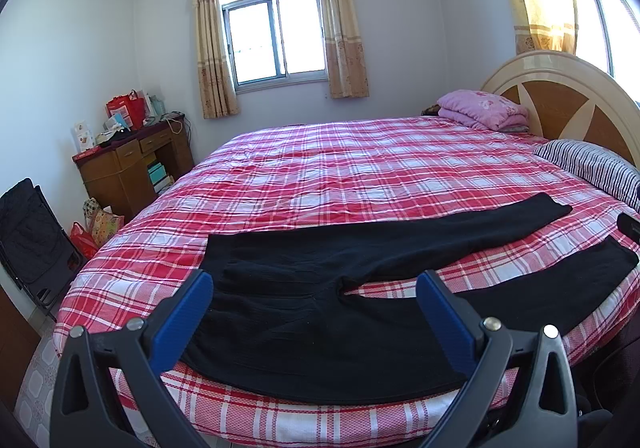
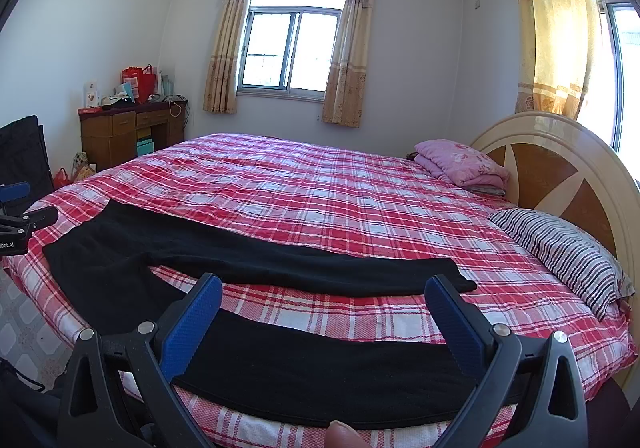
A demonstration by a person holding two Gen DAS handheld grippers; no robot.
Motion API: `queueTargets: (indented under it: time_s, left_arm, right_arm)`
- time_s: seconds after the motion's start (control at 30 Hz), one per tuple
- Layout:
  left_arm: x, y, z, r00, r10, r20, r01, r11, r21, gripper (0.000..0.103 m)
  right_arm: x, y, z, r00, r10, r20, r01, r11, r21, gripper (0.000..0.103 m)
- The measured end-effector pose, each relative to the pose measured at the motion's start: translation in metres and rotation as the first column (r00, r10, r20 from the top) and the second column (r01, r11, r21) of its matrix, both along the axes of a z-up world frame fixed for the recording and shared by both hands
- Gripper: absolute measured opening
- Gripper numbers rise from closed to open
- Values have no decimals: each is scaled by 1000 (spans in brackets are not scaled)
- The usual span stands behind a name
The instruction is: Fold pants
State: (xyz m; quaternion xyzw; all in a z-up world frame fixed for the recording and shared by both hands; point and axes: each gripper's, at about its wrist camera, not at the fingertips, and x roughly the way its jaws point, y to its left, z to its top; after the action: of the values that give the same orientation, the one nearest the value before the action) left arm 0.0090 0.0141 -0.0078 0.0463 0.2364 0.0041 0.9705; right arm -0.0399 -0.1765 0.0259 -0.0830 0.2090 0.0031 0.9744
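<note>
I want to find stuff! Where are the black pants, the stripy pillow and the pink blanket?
black pants (image 1: 320, 328), left wrist view, on the seat part.
stripy pillow (image 2: 568, 248), right wrist view, on its middle.
pink blanket (image 2: 464, 162), right wrist view, on its top fold.

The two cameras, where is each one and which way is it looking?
Left wrist: sits on the open left gripper, near the bed's edge, facing the waist end of the pants.
Right wrist: sits on the open right gripper, facing the nearer pant leg; a fingertip shows below.
Both share the pants, plaid bed, window and striped pillow.
</note>
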Motion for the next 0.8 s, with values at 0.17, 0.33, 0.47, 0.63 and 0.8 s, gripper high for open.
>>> queueTargets:
  time_s: [0.17, 0.33, 0.47, 0.63, 0.8]
  left_arm:
    - [0, 0, 0, 1000, 1, 1, -1, 1000, -1, 103]
    - [0, 2, 0, 1000, 2, 3, -2, 1000, -2, 103]
    - [0, 2, 0, 1000, 3, 3, -3, 1000, -1, 103]
    - [0, 2, 0, 1000, 4, 4, -4, 1000, 1, 103]
    - [0, 2, 0, 1000, 5, 3, -5, 1000, 1, 103]
  right_arm:
    - [0, 1, 0, 1000, 0, 0, 0, 1000, -3, 102]
    - [0, 1, 0, 1000, 0, -2, 0, 1000, -3, 102]
    - [1, 3, -1, 1000, -1, -5, 1, 1000, -7, 102]
    - [1, 3, -1, 1000, -1, -3, 1, 1000, -9, 102]
    - [1, 4, -2, 1000, -2, -6, 2, 1000, -11, 102]
